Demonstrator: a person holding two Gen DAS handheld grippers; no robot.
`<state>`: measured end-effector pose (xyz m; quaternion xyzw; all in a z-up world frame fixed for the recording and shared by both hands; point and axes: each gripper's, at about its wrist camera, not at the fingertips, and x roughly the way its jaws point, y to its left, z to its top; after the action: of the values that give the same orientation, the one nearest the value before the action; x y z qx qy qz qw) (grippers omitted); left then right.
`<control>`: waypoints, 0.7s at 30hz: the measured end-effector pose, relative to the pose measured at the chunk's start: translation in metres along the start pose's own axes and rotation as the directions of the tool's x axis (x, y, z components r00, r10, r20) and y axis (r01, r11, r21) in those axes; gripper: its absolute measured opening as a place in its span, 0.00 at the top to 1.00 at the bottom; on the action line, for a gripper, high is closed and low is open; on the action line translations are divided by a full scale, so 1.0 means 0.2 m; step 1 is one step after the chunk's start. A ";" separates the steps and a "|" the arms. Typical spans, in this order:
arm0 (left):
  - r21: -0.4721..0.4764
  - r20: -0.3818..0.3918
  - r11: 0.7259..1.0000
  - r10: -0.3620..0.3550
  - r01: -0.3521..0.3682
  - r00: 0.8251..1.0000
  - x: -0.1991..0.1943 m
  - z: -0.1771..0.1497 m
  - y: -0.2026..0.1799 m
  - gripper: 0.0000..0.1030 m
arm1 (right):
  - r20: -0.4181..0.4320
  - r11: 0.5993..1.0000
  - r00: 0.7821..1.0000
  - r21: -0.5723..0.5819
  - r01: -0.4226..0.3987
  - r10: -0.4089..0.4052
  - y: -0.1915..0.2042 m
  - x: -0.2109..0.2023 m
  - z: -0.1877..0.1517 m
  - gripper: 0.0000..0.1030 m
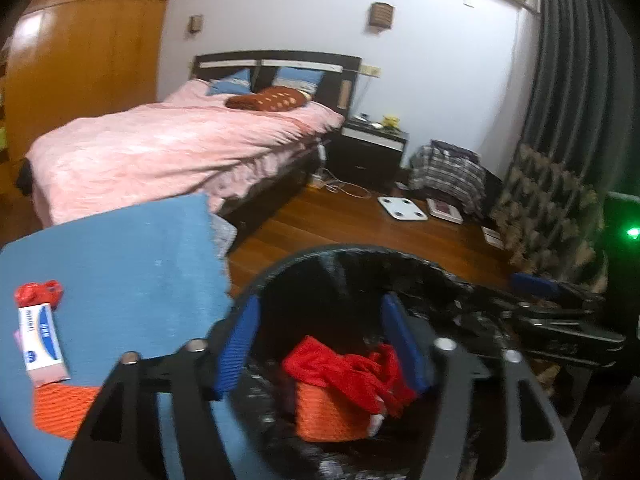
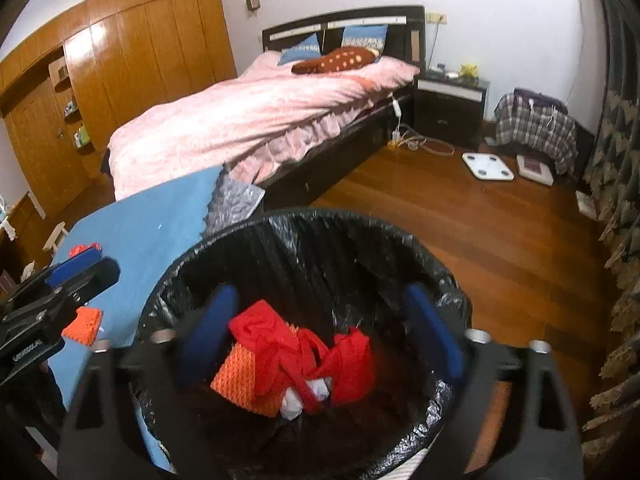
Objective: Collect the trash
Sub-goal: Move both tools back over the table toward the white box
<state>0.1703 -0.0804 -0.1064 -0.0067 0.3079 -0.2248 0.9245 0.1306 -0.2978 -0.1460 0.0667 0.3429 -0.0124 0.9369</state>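
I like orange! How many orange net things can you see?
2: one orange net piece inside the bin, one orange net piece on the blue mat. More may be hidden.

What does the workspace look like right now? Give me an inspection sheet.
Surface: blue mat beside the bin, partly bare.
Job's things: black-lined trash bin holds a red bag, an orange mesh piece and white scraps. On the mat: a white-and-blue wrapper, a red crumpled piece, another orange mesh.
Clutter: scale and plaid bag on the floor.
Grippers: left tongs and right tongs open over the bin, nothing between them.
Cables: white cords by the bed.
Surroundings: bed, wardrobe, nightstand, curtain.
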 end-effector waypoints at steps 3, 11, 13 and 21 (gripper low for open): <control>-0.005 0.013 0.998 0.058 -0.058 0.998 -0.04 0.00 0.06 0.20 | 0.015 1.000 1.000 -0.020 -0.011 0.011 0.04 -0.01 0.02 0.08; -0.060 0.041 0.983 0.174 -0.171 0.984 -0.21 -0.02 0.29 0.16 | 0.042 0.996 0.997 -0.062 -0.060 0.063 0.22 -0.01 0.06 0.08; -0.072 0.051 0.975 0.212 -0.208 0.976 -0.26 -0.03 0.36 0.15 | 0.040 0.994 0.996 -0.078 -0.077 0.080 0.28 0.00 0.08 0.08; -0.124 0.064 0.939 0.330 -0.321 0.942 -0.42 -0.08 0.62 0.15 | 0.027 0.976 0.986 -0.148 -0.159 0.165 0.60 0.06 0.13 0.08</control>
<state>0.1531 0.0689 -0.0915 -0.0168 0.2779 -0.0506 0.9591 0.1646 -0.1827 -0.1211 0.0255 0.3178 0.0877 0.9437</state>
